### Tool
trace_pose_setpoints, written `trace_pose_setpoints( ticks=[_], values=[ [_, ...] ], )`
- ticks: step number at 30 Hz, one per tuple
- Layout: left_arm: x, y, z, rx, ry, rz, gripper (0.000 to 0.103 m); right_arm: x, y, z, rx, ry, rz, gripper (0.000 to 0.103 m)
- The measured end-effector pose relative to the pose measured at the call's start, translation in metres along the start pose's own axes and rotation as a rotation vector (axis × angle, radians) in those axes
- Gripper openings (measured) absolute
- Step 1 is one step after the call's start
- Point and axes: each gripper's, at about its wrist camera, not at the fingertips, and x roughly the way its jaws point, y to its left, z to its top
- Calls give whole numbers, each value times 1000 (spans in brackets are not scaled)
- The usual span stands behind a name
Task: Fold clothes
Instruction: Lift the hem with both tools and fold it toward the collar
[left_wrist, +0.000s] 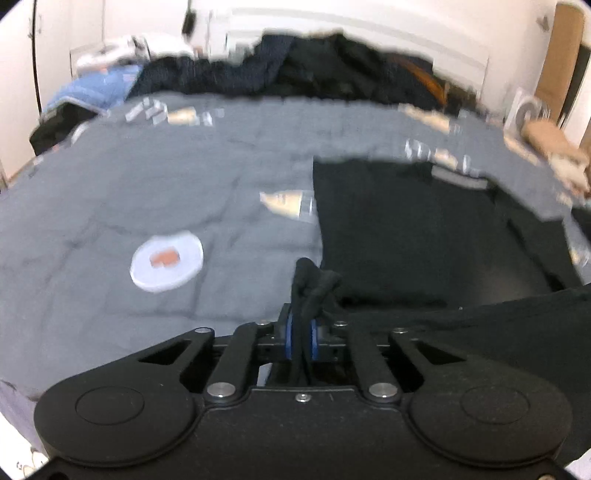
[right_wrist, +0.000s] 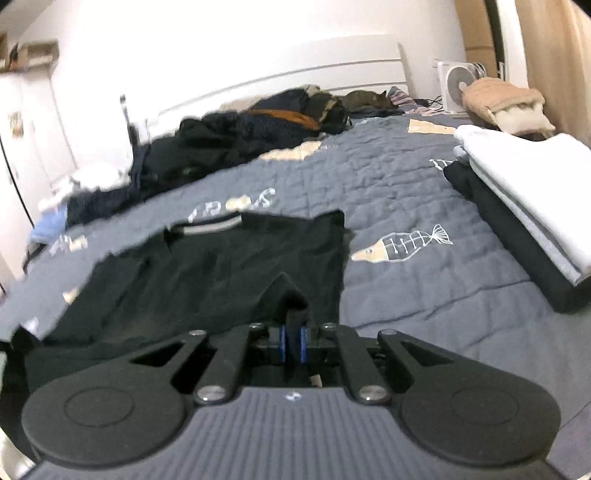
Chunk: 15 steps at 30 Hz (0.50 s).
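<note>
A black shirt (left_wrist: 417, 236) with a grey collar band lies spread on the grey quilt (left_wrist: 147, 192). My left gripper (left_wrist: 303, 334) is shut on a bunched corner of the shirt, and black cloth sticks up between its blue pads. In the right wrist view the same black shirt (right_wrist: 221, 266) stretches ahead, collar at the far end. My right gripper (right_wrist: 292, 341) is shut on a peaked fold of its near edge, the cloth rising just in front of the blue pads.
A heap of dark unfolded clothes (right_wrist: 258, 129) lies along the headboard. A stack of folded white and black garments (right_wrist: 524, 199) sits at the right of the bed. A white round patch (left_wrist: 167, 260) marks the quilt at left. A fan (right_wrist: 458, 85) stands beyond the bed.
</note>
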Motion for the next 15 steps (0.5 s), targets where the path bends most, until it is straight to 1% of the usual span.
trace_pose_setpoints(
  ticks=[5,8,11,15],
  values=[
    [-37,-12,14,37,-175,10,8,-19,1,23,41,-98,41,6],
    [-43,-18,35,9,-252,-1,8,-18,-5,43,78,-130,49,6],
    [-31,-23,52,15,-252,-11,8,-2,-13,62,83,-122,41,6],
    [2,-31,75,37,-217,-10,8,32,-17,77,61,-79,23,6]
  ],
)
